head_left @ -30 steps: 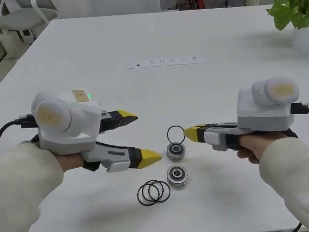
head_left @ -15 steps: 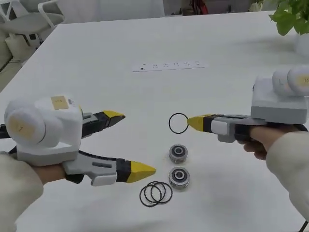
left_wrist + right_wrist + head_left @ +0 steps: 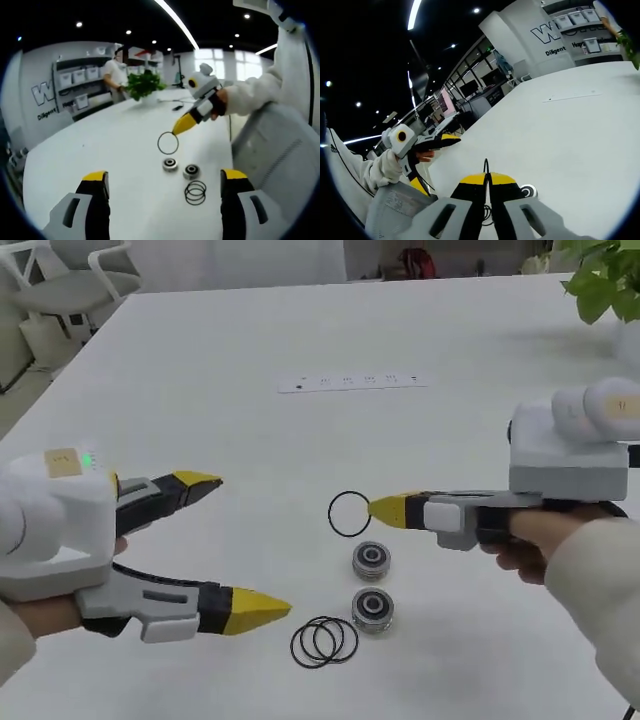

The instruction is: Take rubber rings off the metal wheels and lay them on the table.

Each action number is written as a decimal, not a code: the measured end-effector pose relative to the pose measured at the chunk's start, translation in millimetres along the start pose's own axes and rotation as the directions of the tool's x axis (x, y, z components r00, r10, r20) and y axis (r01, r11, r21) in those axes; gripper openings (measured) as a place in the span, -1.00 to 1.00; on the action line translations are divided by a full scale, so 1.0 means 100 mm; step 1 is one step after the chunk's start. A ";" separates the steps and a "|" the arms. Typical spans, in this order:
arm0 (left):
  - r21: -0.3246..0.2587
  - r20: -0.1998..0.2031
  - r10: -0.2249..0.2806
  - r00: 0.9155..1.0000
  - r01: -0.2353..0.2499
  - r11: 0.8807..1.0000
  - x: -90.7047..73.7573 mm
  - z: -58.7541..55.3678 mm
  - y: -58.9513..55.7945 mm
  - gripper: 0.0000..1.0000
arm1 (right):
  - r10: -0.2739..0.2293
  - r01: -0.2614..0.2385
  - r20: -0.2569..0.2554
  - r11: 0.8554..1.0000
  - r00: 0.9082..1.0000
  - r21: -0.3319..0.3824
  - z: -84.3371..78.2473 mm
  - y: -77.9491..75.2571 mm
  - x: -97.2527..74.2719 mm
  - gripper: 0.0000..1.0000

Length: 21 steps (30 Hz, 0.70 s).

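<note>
Right gripper (image 3: 372, 508): jaws closed, pinching a rubber ring (image 3: 331, 512) held off the table (image 3: 300, 330), near two metal wheels (image 3: 371, 559).

Left gripper (image 3: 240, 545): jaws wide open, empty.

Risk: the thin pinch may slip, and the ring would then drop onto a wheel or roll away.

Wall lettering (image 3: 555, 50) reads "Diligent".

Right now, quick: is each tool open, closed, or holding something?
Left tool: open, holding nothing.
Right tool: closed on a rubber ring, held above the table.
</note>
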<state>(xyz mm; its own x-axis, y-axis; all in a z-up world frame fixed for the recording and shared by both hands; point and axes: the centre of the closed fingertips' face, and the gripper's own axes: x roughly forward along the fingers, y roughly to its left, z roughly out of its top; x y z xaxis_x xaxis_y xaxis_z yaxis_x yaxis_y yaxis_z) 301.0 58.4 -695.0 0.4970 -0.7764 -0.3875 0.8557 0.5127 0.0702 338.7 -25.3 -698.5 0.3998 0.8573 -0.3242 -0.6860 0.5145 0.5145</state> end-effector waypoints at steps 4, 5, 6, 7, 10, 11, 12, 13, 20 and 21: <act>-0.028 -0.023 -0.036 0.999 0.035 0.999 -0.01 -0.11 -0.08 0.88 | 0.015 -0.015 -0.036 1.000 0.999 0.005 -0.08 0.05 0.04 -1.00; -0.031 -0.026 -0.039 0.999 0.038 0.999 -0.01 -0.13 -0.08 0.88 | 0.019 -0.019 -0.044 1.000 0.999 0.004 -0.10 0.07 0.05 -1.00; -0.037 -0.034 -0.044 0.998 0.042 0.998 -0.02 -0.16 -0.09 0.88 | 0.026 -0.026 -0.058 1.000 0.998 0.006 -0.13 0.08 0.06 -1.00; -0.043 -0.036 -0.045 0.998 0.043 0.998 -0.02 -0.17 -0.09 0.89 | 0.030 -0.030 -0.068 1.000 0.997 0.008 -0.15 0.09 0.07 -1.00; -0.059 -0.040 -0.045 0.998 0.043 0.997 -0.03 -0.21 -0.10 0.94 | 0.045 -0.044 -0.107 0.999 0.993 0.012 -0.25 0.13 0.10 -1.00; -0.060 -0.043 -0.043 0.998 0.040 0.997 -0.03 -0.23 -0.09 0.95 | 0.049 -0.048 -0.117 0.999 0.992 0.014 -0.27 0.14 0.10 -1.00; -0.059 -0.053 -0.040 0.998 0.037 0.998 -0.03 -0.26 -0.09 0.96 | 0.056 -0.054 -0.133 0.998 0.989 0.018 -0.31 0.15 0.11 -1.00; -0.058 -0.059 -0.041 0.997 0.038 0.998 -0.02 -0.27 -0.09 0.97 | 0.059 -0.056 -0.145 0.998 0.988 0.021 -0.34 0.16 0.12 -1.00; -0.046 -0.115 -0.095 0.989 0.091 0.995 0.04 -0.41 -0.24 0.94 | 0.076 -0.071 -0.227 0.997 0.971 0.028 -0.55 0.20 0.16 -1.00; -0.050 -0.121 -0.098 0.988 0.093 0.994 0.04 -0.43 -0.25 0.93 | 0.077 -0.072 -0.234 0.997 0.969 0.030 -0.57 0.20 0.16 -1.00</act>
<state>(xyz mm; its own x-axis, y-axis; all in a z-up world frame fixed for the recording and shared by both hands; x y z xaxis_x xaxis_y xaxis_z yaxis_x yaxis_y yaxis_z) 275.9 58.2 -738.3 0.3893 -0.7733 -0.5005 0.8898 0.4561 -0.0126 296.3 -2.1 -738.7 0.1926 0.8665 -0.4605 -0.6943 0.4519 0.5601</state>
